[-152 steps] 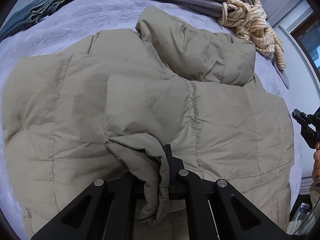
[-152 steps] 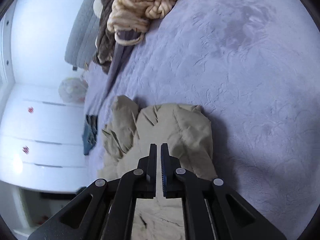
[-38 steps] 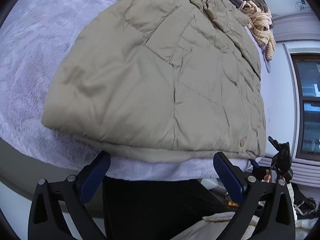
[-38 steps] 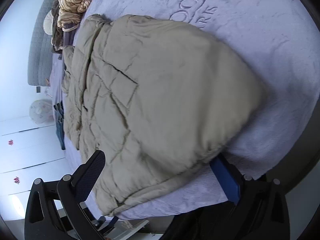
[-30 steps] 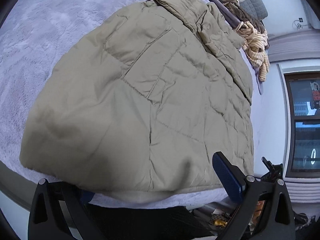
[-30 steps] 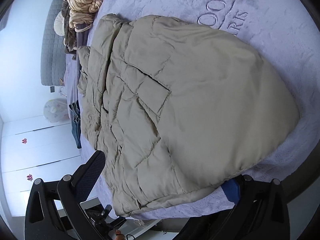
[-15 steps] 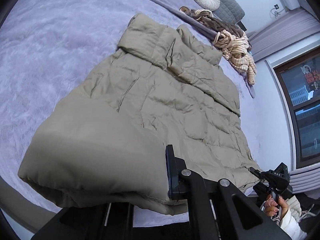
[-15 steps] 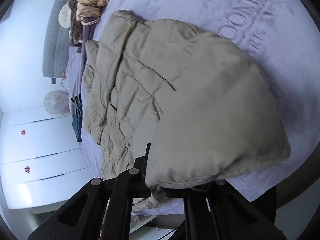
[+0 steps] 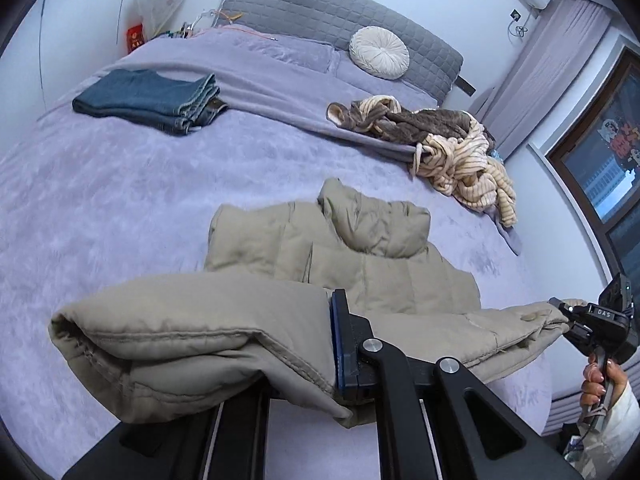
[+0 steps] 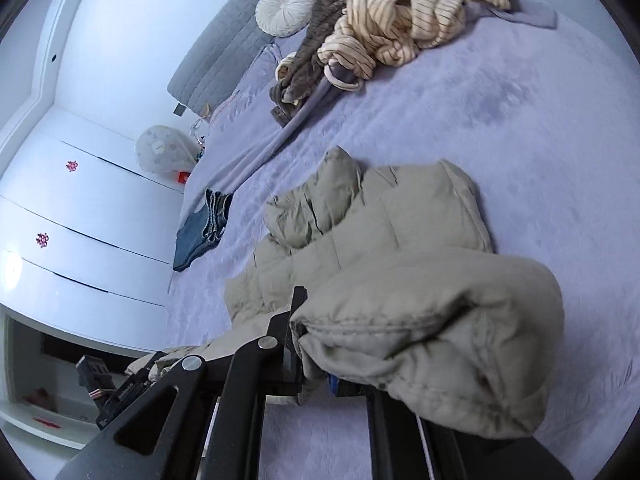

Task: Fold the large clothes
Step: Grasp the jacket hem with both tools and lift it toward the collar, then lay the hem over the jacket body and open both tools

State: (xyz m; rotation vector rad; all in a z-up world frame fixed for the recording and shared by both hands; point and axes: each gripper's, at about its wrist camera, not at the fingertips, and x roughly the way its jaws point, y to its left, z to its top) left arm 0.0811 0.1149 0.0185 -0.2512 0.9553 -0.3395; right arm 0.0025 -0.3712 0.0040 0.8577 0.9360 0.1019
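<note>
Lilac bed (image 9: 120, 200) with beige jacket (image 9: 380, 264), folded jeans (image 9: 148, 100), crumpled clothes (image 9: 440, 140)

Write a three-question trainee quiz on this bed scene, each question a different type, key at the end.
1. True or false: both tongs are shut on the jacket.
2. Multiple choice: the folded jeans lie
A. on the jacket
B. on the bed, apart from the jacket
C. in the striped pile
3. Fill in: the round white cushion leans against the grey ____.

Key
1. True: the left tongs pinch one corner of the hem, the right tongs the other.
2. B
3. headboard
</note>
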